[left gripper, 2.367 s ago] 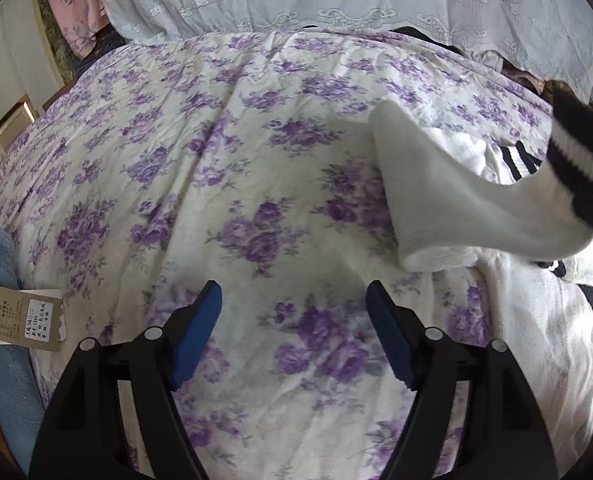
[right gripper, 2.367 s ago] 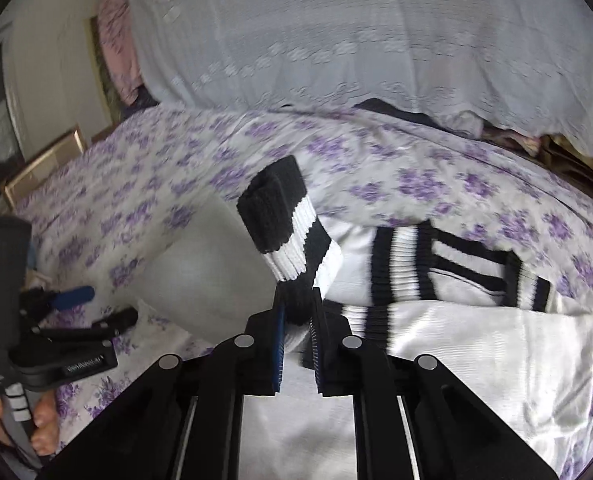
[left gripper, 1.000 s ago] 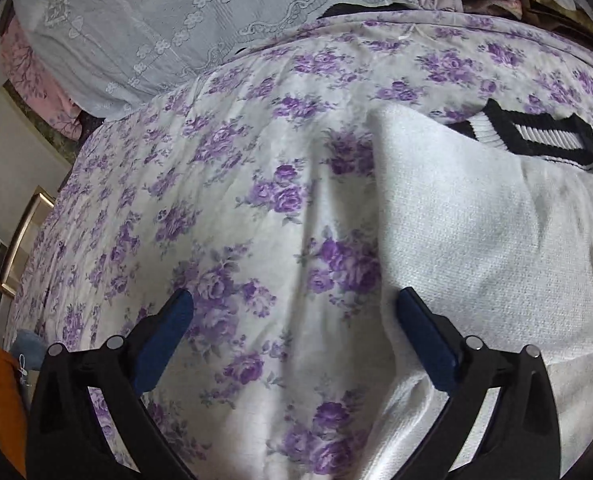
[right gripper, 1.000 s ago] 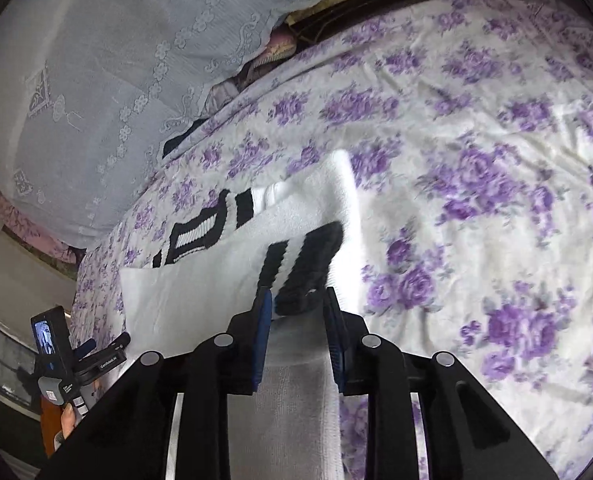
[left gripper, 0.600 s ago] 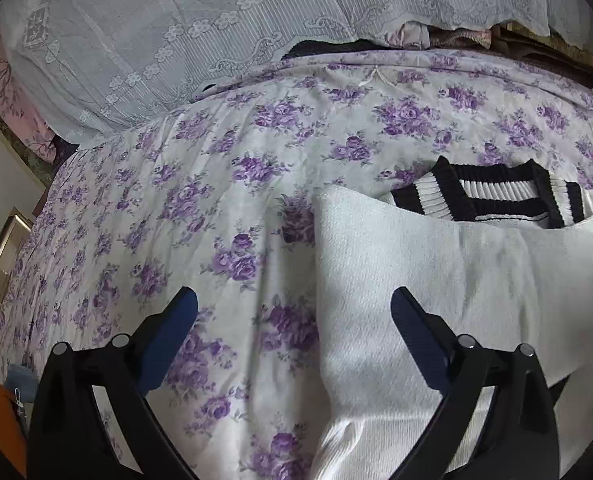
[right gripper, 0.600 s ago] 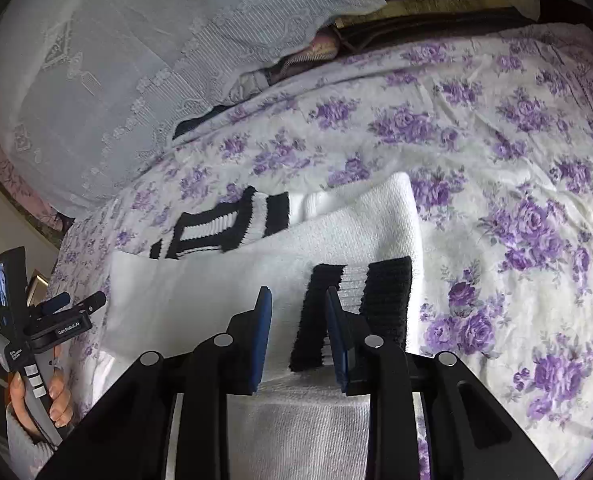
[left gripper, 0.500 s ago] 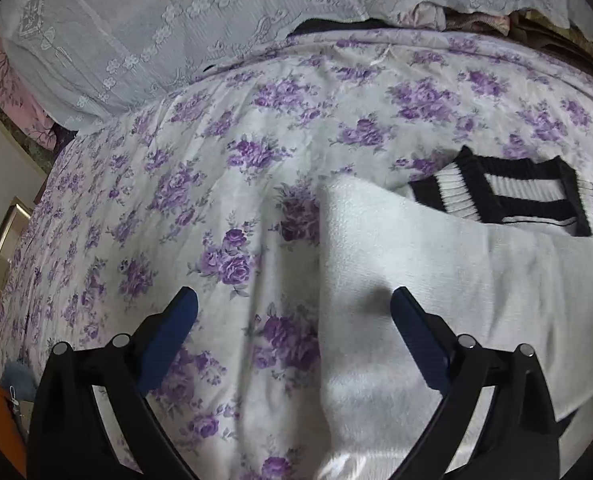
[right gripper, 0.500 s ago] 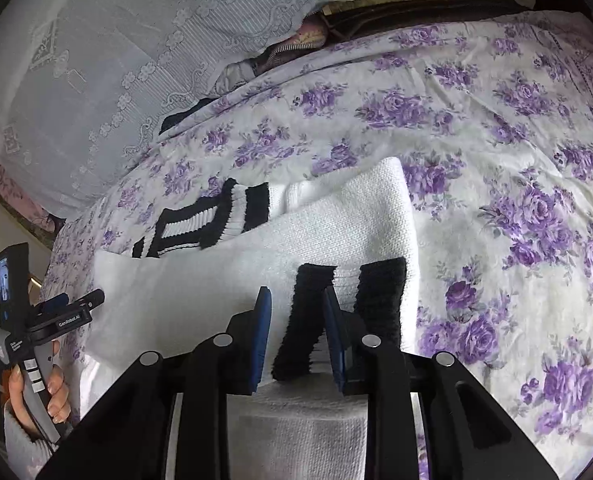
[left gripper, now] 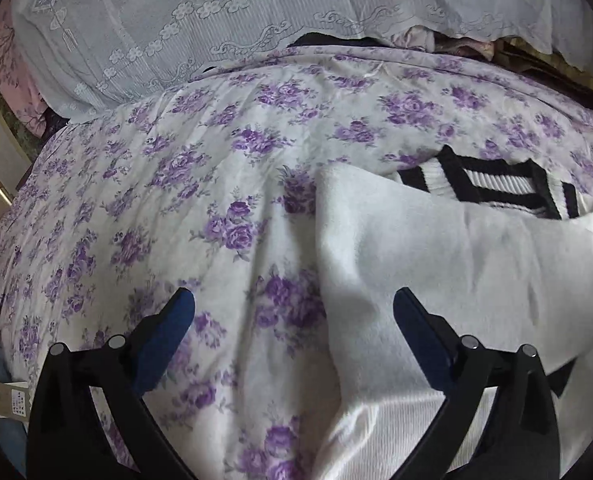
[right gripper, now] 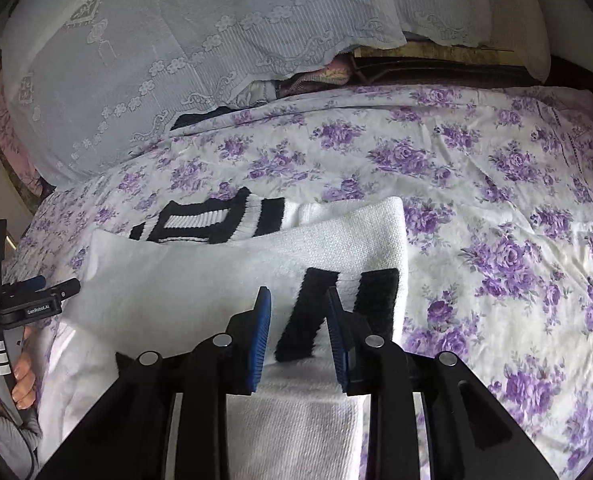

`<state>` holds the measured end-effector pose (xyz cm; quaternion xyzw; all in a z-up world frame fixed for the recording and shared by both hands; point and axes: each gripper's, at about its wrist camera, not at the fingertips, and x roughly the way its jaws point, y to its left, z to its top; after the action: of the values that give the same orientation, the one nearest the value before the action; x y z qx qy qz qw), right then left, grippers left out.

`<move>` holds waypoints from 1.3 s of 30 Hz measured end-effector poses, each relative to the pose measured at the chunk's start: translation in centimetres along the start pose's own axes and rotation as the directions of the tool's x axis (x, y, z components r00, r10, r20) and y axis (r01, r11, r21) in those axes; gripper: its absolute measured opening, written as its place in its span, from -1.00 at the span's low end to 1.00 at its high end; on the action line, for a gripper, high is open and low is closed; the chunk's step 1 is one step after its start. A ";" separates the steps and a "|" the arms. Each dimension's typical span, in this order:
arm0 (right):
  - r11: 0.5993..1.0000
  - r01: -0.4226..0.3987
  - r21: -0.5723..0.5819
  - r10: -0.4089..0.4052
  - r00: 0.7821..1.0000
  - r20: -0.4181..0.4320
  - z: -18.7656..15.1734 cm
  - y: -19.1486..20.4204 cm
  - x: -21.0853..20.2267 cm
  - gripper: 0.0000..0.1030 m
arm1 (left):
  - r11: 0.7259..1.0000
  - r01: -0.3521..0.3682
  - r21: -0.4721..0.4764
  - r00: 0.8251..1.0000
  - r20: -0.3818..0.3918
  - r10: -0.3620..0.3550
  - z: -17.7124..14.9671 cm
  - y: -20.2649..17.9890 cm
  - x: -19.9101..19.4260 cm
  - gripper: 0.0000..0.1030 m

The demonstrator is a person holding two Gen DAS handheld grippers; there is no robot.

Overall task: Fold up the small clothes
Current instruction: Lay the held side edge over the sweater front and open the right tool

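Sock [right gripper: 256, 280] | soft, light, limp; grip cuff [right gripper: 336, 308] | right gripper [right gripper: 298, 336] fingers parted astride cuff | left gripper [left gripper: 292, 320] fingers spread, empty

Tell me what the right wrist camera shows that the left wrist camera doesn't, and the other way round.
Only the right wrist view shows the right gripper, jaws open around the folded-over black-striped cuff, and the person's left hand holding the other tool. Only the left wrist view shows the open left gripper and a paper tag at the bed's edge. Both show the white sock, the second striped cuff, the floral bedsheet and the lace cover.
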<state>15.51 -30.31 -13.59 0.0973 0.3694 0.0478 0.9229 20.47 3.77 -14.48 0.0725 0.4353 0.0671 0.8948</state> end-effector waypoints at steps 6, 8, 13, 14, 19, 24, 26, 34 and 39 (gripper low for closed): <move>0.999 0.020 -0.034 -0.022 0.998 -0.064 -1.9 0.2 1.0 -0.37 | 1.000 0.003 -0.003 0.999 -0.053 -0.003 -2.1 -0.3 2.0 0.92; 0.999 0.025 -0.040 -0.028 0.998 -0.064 -2.0 0.4 1.0 -0.37 | 1.000 0.007 -0.005 0.999 -0.049 -0.007 -2.0 -0.1 1.7 0.92; 0.999 0.023 -0.035 -0.024 0.999 -0.041 -2.1 0.4 0.5 -0.38 | 0.999 -0.040 0.024 0.999 -0.010 0.040 -2.2 -0.7 0.8 0.92; 0.999 0.023 -0.033 -0.024 0.999 -0.039 -2.0 0.4 0.3 -0.38 | 0.999 -0.041 0.024 0.999 -0.005 0.042 -2.2 -0.7 0.6 0.92; 0.997 0.046 -0.058 -0.046 0.999 0.003 -0.1 0.9 -0.4 -0.35 | 0.999 -0.031 0.025 0.999 0.013 0.031 -1.3 -0.8 0.0 0.92; 0.997 0.063 -0.053 -0.062 0.998 0.020 2.4 1.2 0.6 -0.35 | 0.999 -0.043 0.030 0.998 0.055 0.042 1.0 -1.2 -0.4 0.92; 0.997 0.069 -0.041 -0.068 0.998 0.014 2.9 1.2 1.4 -0.34 | 0.998 -0.048 0.028 0.996 0.071 0.046 2.1 -1.4 -0.2 0.92; 0.998 0.053 0.020 -0.052 0.996 -0.066 1.6 -0.6 5.8 -0.15 | 0.991 0.101 -0.087 0.992 -0.066 -0.107 2.9 0.3 7.0 0.92; 0.998 0.058 0.006 -0.058 0.997 -0.057 1.3 -0.2 5.8 -0.12 | 0.985 0.132 -0.115 0.989 -0.052 -0.138 2.3 0.8 6.3 0.92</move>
<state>20.62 -29.79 -16.57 0.0886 0.3985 0.0224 0.9126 26.09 5.58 -17.77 -0.0093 0.4615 0.0327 0.8865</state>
